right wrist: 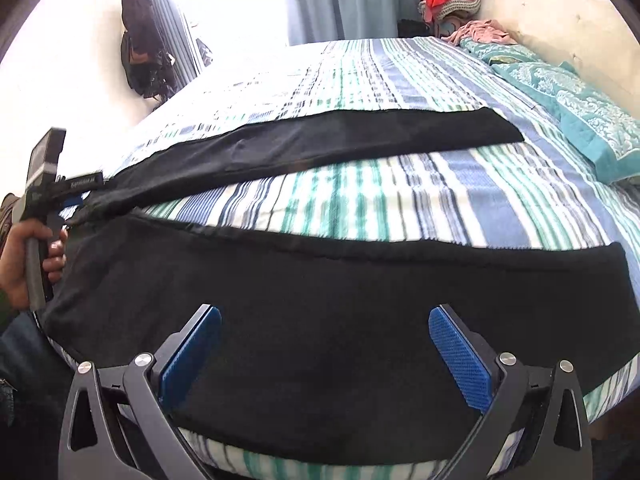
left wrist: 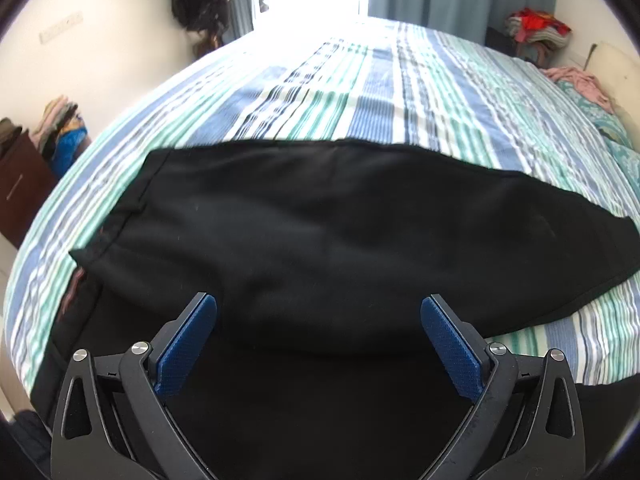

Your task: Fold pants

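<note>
Black pants [right wrist: 320, 312] lie spread on the striped bed [right wrist: 360, 184], the two legs apart in a V; the far leg [right wrist: 320, 140] runs to the right. In the left wrist view the pants [left wrist: 320, 240] fill the middle, waistband at the left. My left gripper [left wrist: 318, 308] is open just above the near edge of the cloth; it also shows in the right wrist view [right wrist: 74, 204] near the crotch, held by a hand. My right gripper [right wrist: 324, 320] is open over the near leg, holding nothing.
Teal patterned pillows [right wrist: 568, 100] and a pink cloth [right wrist: 480, 30] lie at the bed's right side by the wall. Piled clothes [left wrist: 536, 28] stand beyond the bed. A dark bag [right wrist: 140, 44] hangs on the left wall. A brown cabinet [left wrist: 20, 184] stands left.
</note>
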Tool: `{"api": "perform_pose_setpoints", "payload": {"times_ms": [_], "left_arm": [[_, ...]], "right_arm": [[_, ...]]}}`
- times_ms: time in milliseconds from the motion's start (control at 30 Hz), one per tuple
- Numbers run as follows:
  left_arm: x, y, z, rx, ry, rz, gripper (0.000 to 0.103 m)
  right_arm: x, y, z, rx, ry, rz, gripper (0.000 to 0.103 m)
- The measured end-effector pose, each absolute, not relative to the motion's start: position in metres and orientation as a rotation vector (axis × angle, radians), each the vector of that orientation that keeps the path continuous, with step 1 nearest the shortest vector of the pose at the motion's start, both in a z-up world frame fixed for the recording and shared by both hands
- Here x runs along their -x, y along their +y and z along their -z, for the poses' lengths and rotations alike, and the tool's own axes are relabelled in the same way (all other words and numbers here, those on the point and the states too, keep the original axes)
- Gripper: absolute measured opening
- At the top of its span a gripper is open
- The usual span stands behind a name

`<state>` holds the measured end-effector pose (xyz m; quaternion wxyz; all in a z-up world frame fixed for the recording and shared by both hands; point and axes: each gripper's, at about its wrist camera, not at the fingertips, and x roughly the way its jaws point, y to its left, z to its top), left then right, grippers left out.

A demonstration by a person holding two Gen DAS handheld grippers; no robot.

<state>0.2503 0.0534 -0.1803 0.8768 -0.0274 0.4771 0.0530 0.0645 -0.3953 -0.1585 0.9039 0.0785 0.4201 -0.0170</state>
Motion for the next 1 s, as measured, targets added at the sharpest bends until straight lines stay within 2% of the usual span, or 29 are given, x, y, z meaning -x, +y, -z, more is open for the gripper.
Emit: {"api": "perform_pose_setpoints", "payload": {"times_ms": [100,300,500,733,767,867,900,933,967,1000], "left_arm": [[-0.237,0.068,0.199,0.144,0.976,-0.109,0.103],[-0.228,0.064,0.209,0.131,0.919,-0.104,0.103],[-0.225,0.065,0.211,0.135,0.891,-0.101,0.103],[-0.225,0.063,0.212,0.123,0.878,-0.107,0.103],[-0.225,0.063,0.212,0.123,0.878,-0.107,0.103],[-0.224,0.063,0.212,0.124,0.875,-0.107,0.103],[-0.224,0.063,0.212,0.124,0.874,-0.107,0.103],[-0.224,0.063,0.212,0.123,0.874,-0.108,0.103],[-0.224,0.063,0.212,0.124,0.874,-0.107,0.103],[-0.224,0.063,0.212,0.124,0.874,-0.107,0.103]], "right_arm": [[-0.091,-0.440,0.143,-0.150,0.844,0.065,0.103],[-0.161,-0.563,0.124,-0.161,0.782,0.174,0.103],[-0.283,-0.666,0.148,-0.154,0.935,0.270,0.103],[-0.404,-0.674,0.184,-0.123,1.062,0.224,0.102],[-0.414,-0.671,0.193,-0.100,1.092,0.229,0.096],[-0.428,-0.668,0.215,-0.093,1.199,0.175,0.056],[-0.423,-0.669,0.210,-0.098,1.166,0.179,0.050],[-0.417,-0.670,0.205,-0.113,1.141,0.173,0.005],[-0.411,-0.670,0.200,-0.124,1.130,0.166,0.000],[-0.401,-0.667,0.195,-0.114,1.110,0.150,0.000]]}}
